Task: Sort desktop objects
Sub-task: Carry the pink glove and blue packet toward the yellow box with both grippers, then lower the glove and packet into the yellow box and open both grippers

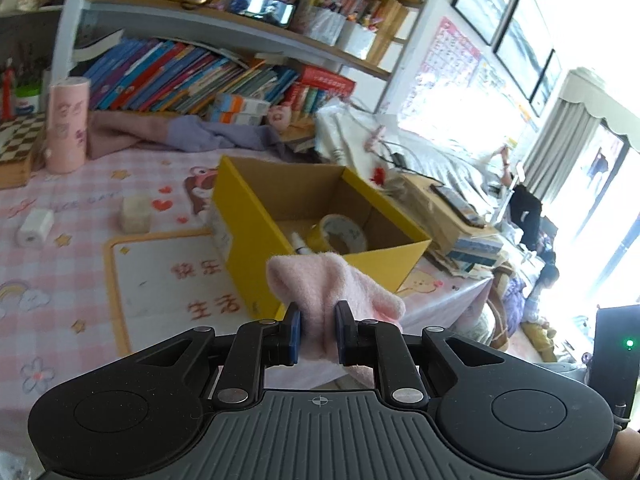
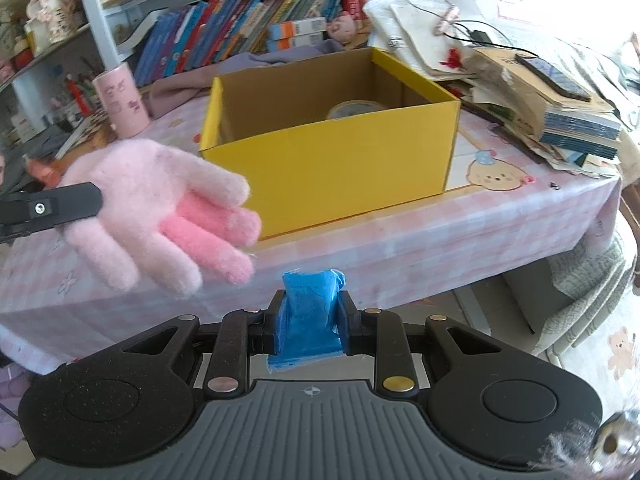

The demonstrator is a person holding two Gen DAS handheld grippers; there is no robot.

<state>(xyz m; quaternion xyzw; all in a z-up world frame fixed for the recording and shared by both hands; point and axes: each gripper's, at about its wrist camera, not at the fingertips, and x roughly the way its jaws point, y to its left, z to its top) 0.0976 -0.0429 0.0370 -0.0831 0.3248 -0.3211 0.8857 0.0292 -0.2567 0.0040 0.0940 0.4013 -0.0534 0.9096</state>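
Note:
My left gripper point(image 1: 318, 330) is shut on a fluffy pink glove point(image 1: 320, 288), held just in front of the open yellow box point(image 1: 256, 232). The same glove point(image 2: 168, 208) shows in the right wrist view at the left, held by the left gripper's finger point(image 2: 60, 202) above the table's near edge. Inside the box lie a roll of tape point(image 1: 340, 234) and a white marker point(image 1: 298, 242). My right gripper point(image 2: 310, 316) is shut on a blue plastic packet point(image 2: 310, 312), below and in front of the table edge, facing the box point(image 2: 328, 164).
On the pink tablecloth point(image 1: 80, 240) lie a cream cube point(image 1: 136, 214), a small white roll point(image 1: 34, 230) and a pink cylinder point(image 1: 66, 126). Books line the shelf point(image 1: 180, 76) behind. A stack of books with a phone point(image 2: 560, 96) sits right of the box.

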